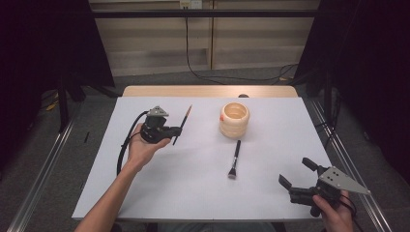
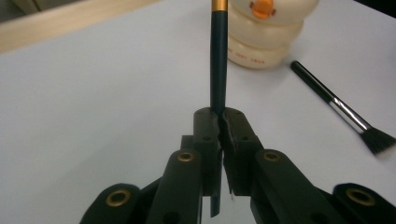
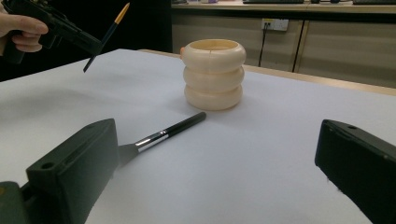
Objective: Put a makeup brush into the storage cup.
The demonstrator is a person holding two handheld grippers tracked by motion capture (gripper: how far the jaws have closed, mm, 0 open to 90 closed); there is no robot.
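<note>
**Thin brush held aloft, cup off to the side**

The left gripper (image 1: 170,131) was clamped on a thin dark brush (image 1: 183,124) with a gold band near its upper end. Its jaws were pressed together on the lower part of the handle, with a short stub poking out below them in the left gripper view. The brush was clear of the white table (image 1: 145,193), and its long axis ran from the jaws up and away toward the far edge, leaning slightly toward the cup.

The cream cup (image 1: 234,119), shaped like three stacked rings and open at the top, stood upright toward the far middle of the table. From the held brush it lay off to the person's right, near but apart. In the left gripper view its body sat just beyond and a little right of the brush's gold band. If the brush was bound for the cup, the left hand (image 1: 140,147) was the nearer one, and the brush would probably have to be carried across above the rim.

A second, flat-headed brush (image 1: 235,160) lay on the table in front of the cup, handle pointing toward it and bristles toward the person. The right gripper (image 1: 297,175) rested near the table's right front corner with its jaws wide apart and nothing between them, well apart from that brush.

Small red print ran along the cup's lowest ring, too small to read, and an orange mark sat near its rim.
</note>
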